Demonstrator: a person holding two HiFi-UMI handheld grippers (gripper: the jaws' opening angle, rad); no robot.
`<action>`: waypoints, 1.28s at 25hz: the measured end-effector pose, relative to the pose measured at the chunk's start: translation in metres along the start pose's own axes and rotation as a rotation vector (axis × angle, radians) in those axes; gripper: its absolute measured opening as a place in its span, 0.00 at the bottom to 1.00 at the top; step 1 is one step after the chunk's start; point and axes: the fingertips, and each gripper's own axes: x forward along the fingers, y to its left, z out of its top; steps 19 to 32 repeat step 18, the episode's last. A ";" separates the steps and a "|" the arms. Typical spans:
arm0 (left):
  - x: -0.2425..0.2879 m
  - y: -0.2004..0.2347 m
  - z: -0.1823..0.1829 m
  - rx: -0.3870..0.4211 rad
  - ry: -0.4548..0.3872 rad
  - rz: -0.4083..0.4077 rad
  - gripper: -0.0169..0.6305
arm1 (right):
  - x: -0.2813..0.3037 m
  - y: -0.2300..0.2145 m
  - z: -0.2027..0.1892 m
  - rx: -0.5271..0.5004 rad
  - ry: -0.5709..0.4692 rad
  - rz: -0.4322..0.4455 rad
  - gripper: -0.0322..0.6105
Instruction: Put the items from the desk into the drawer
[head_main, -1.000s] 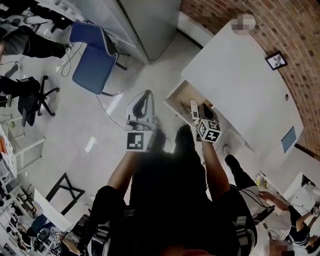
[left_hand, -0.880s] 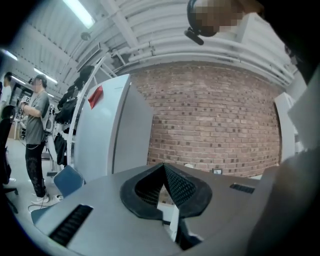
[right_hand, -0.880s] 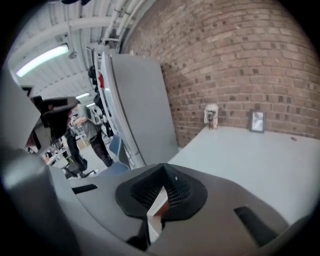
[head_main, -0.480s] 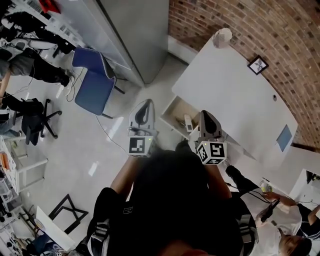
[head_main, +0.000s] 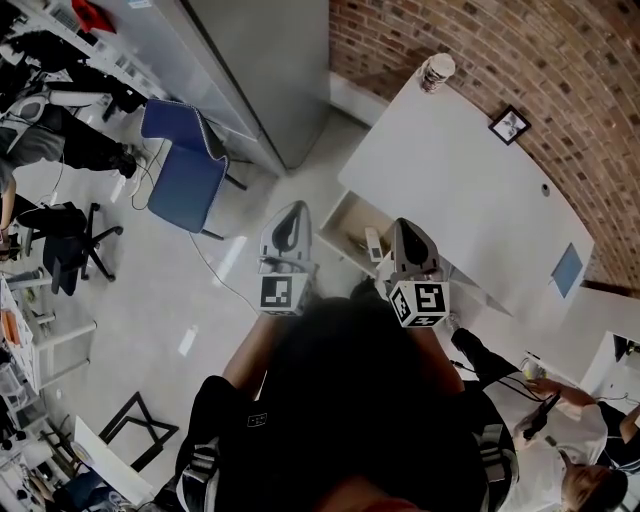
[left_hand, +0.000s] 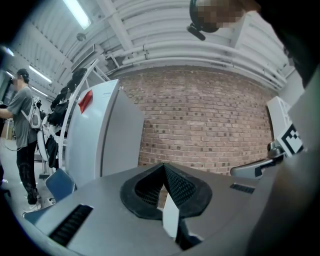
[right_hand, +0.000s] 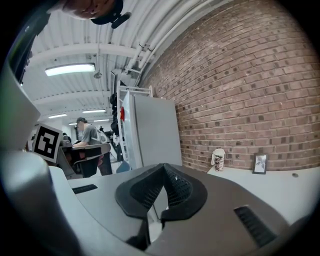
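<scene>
One blue chair (head_main: 185, 165) is seen well left of the white desk (head_main: 470, 200); the left gripper (head_main: 290, 218) is held just left of the desk, its jaws clenched together on nothing; one drawer (head_main: 337, 218) is pulled open at the desk's near-left side, with small items inside, too small to be counted; the right gripper (head_main: 406, 232) is held over that drawer, jaws likewise pressed together and empty; on the desk are found one paper cup (head_main: 436, 72) at the far corner, one picture frame (head_main: 509, 124) beside the brick wall (head_main: 560, 70), and one blue sheet (head_main: 566, 270) at the right end.
</scene>
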 end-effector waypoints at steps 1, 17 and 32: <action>0.000 -0.001 -0.001 -0.008 -0.002 0.002 0.02 | -0.001 -0.001 -0.001 -0.002 0.000 0.000 0.05; 0.005 -0.008 0.005 -0.008 -0.005 -0.022 0.02 | -0.002 0.000 0.004 -0.011 -0.010 -0.007 0.05; 0.004 -0.007 0.003 -0.006 -0.005 -0.022 0.02 | -0.003 0.001 0.002 -0.013 -0.010 -0.006 0.05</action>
